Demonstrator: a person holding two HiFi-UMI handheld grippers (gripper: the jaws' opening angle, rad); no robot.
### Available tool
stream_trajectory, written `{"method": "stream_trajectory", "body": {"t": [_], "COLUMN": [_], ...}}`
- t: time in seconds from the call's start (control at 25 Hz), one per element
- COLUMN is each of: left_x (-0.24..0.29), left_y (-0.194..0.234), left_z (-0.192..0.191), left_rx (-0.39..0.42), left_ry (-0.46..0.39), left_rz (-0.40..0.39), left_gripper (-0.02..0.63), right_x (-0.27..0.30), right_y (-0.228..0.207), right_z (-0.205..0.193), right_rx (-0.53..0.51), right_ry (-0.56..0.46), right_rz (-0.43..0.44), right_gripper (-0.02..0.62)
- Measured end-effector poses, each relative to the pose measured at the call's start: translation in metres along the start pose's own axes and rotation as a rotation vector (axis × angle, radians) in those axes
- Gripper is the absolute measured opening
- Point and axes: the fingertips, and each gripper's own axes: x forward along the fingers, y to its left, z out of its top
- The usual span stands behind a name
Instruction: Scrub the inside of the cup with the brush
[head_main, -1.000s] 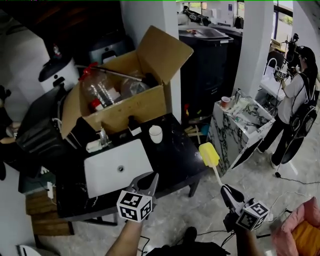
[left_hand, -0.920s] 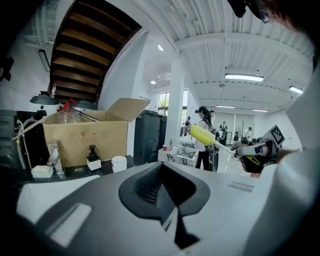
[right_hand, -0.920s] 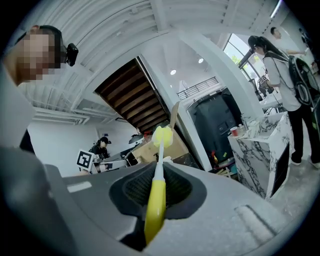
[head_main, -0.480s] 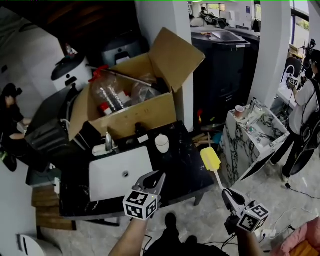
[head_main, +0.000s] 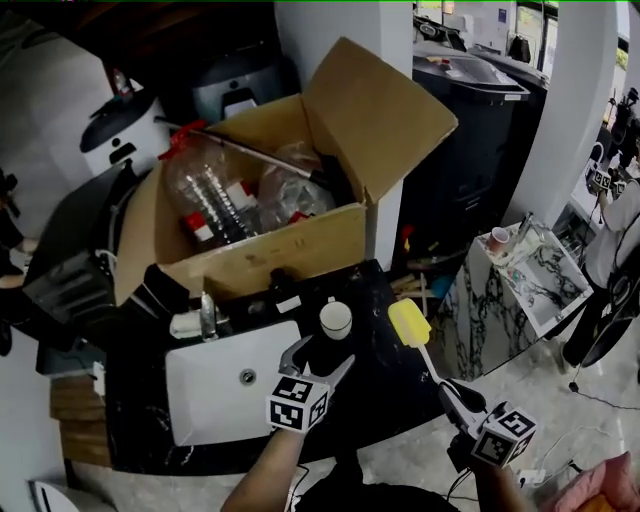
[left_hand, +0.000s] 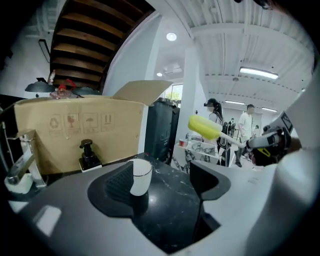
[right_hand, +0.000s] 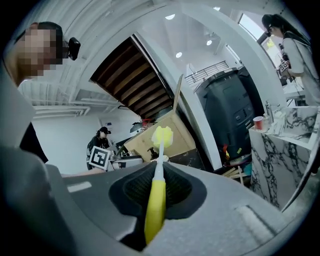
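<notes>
A white cup (head_main: 336, 319) stands upright on the black counter (head_main: 375, 385), right of the sink. My left gripper (head_main: 321, 357) hovers just in front of it with its jaws opening wide. In the left gripper view the cup (left_hand: 140, 176) sits ahead of the left pad, untouched, and nothing is between the pads of the left gripper (left_hand: 162, 186). My right gripper (head_main: 455, 392) is shut on the yellow handle of the brush (right_hand: 156, 200). Its yellow brush head (head_main: 408, 322) points up over the counter's right edge, to the right of the cup.
A white sink basin (head_main: 225, 395) with a faucet (head_main: 205, 318) lies left of the cup. An open cardboard box (head_main: 290, 235) of plastic bottles stands behind. A soap pump (left_hand: 88, 155) sits by the box. A marble side table (head_main: 530, 275) stands to the right. People stand far off.
My left gripper has moved forward toward the cup and its jaws have spread apart. The brush in my right gripper has come closer to the counter's right edge.
</notes>
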Motion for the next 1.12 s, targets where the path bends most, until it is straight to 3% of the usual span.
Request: {"method": "stream_trajectory", "body": {"t": [0.12,0.4,0.6,1.12], "left_x": [0.031,0.081,0.097,0.122], "left_y": [0.020,0.041,0.051,0.051], "left_z": [-0.021,-0.050,-0.054,-0.053], "left_rx": [-0.001,0.000,0.078,0.116], "left_ry": [0.063,0.124,0.120,0.061], "left_rz": [-0.047,-0.112,-0.104,-0.121], "left_gripper": [0.425,0.460,0.463,0.433], "right_x": [0.037,0.088,0.097,0.085], "right_y": [0.002,-0.002,-0.002,-0.002], "right_z": [0.009,0.006,-0.001,-0.004], "right_rx": [-0.010,-0.011,-0.008,0.003], "right_ry": [0.032,0.095,0.125,0.132], "right_rz": [-0.007,-0.041,-0.063,-0.115], "right_gripper": [0.041,0.041,0.041,0.041]}}
